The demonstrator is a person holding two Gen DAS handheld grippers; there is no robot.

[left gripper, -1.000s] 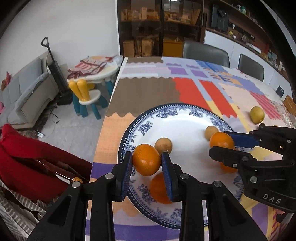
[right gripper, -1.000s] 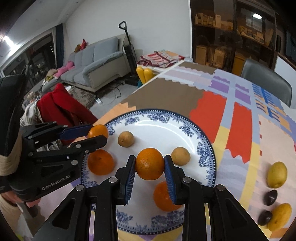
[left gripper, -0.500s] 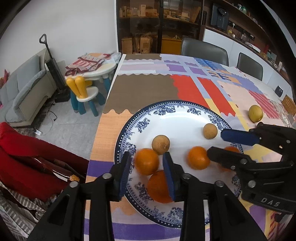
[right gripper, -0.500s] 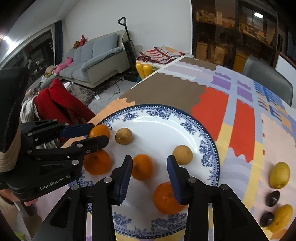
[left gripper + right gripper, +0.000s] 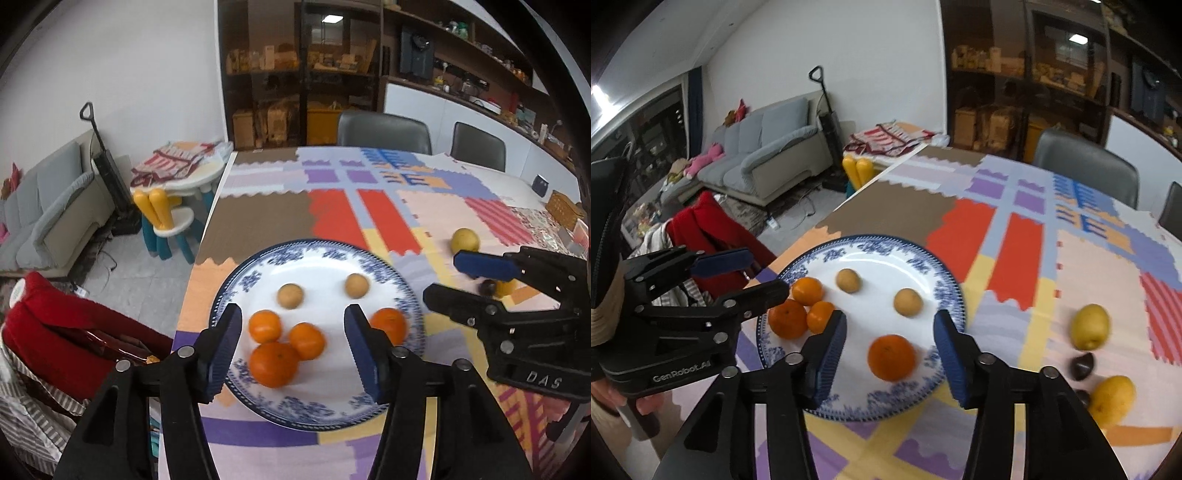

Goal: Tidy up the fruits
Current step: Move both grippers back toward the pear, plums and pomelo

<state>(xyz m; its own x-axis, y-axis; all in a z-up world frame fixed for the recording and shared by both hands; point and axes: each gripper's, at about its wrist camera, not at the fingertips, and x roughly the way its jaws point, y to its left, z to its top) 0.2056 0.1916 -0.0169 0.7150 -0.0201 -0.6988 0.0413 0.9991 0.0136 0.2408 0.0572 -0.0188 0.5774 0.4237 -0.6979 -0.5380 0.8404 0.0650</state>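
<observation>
Both sets of jaws stand wide apart and hold nothing. The left gripper [image 5: 291, 347] hovers above the near part of the plate [image 5: 258, 400], and three oranges lie in a close cluster [image 5: 284, 341] below the gap, nearer its left jaw; they appear to touch one another. A fourth orange [image 5: 388, 323] sits alone just past its right jaw. The right gripper [image 5: 888, 354] hovers over that same lone orange [image 5: 892, 357], which lies almost centred between its jaws, a little lower than the pad tips.

The step in hand looks like a release and pull-back, with the oranges grouped on the plate. To do it well, lift each gripper straight up and away so the pads do not brush a fruit and set it rolling; round fruit on glazed china will move at a light knock. If the lone orange is to join the cluster, close on its widest part, squarely, and set it down gently beside the others.

Two brown fruits [image 5: 877, 291] lie further back on the plate, apart from each other. Off the plate, on the patterned surface [image 5: 1015, 240] to the right, lie two yellow fruits [image 5: 1089, 326] and two small dark ones [image 5: 1082, 365], likely the next to be sorted.
</observation>
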